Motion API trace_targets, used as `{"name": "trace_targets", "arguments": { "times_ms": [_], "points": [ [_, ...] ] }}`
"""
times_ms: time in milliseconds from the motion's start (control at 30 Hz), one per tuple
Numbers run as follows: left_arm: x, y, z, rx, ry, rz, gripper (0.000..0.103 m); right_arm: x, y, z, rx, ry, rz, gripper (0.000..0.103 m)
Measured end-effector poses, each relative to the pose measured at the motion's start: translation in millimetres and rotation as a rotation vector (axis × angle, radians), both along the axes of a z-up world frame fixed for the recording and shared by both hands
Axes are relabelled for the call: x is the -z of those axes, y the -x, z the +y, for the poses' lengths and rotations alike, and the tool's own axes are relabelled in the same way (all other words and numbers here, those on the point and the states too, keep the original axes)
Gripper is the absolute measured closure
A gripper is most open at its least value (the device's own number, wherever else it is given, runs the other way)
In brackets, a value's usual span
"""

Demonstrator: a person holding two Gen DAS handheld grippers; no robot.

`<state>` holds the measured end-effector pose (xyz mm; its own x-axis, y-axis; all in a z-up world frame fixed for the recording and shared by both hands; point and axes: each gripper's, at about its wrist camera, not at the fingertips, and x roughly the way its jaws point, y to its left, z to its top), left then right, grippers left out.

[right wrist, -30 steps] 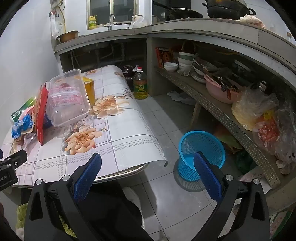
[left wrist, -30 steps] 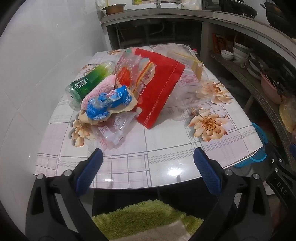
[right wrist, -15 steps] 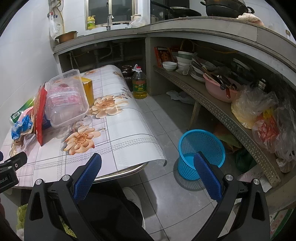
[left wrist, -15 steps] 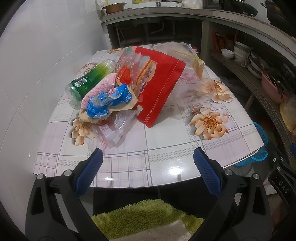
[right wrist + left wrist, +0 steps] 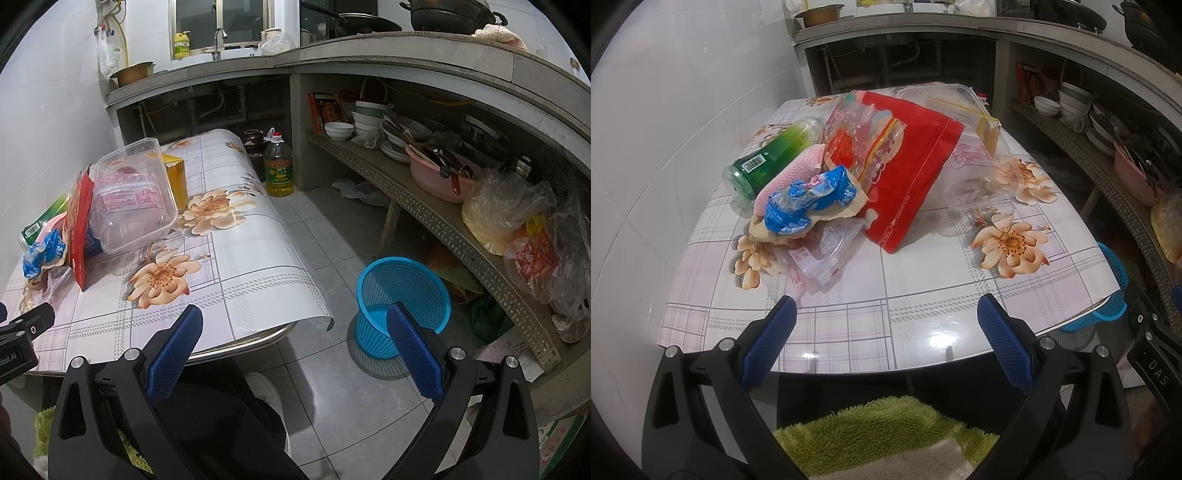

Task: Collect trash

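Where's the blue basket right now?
The blue basket stands on the tiled floor in the right wrist view, right of the table and below the shelf. The left wrist view shows only its rim past the table's right edge.

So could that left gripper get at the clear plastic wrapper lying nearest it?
Probably yes. The left gripper is open and empty, and the clear wrapper lies at the near edge of the pile with only bare tablecloth between them.
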<state>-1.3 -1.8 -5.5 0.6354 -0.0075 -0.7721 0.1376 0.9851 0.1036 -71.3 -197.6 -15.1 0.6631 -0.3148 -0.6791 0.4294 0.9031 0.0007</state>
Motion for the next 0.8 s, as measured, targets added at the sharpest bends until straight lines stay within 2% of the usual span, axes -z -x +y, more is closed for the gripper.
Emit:
{"name": "trace_targets", "arguments": {
  "times_ms": [800],
  "points": [
    [2.4, -0.8, 7.4, -0.004, 0.001, 0.005, 0.009, 1.1, -0.2, -0.3, 0.002, -0.005, 0.002, 0.006]
  ]
}}
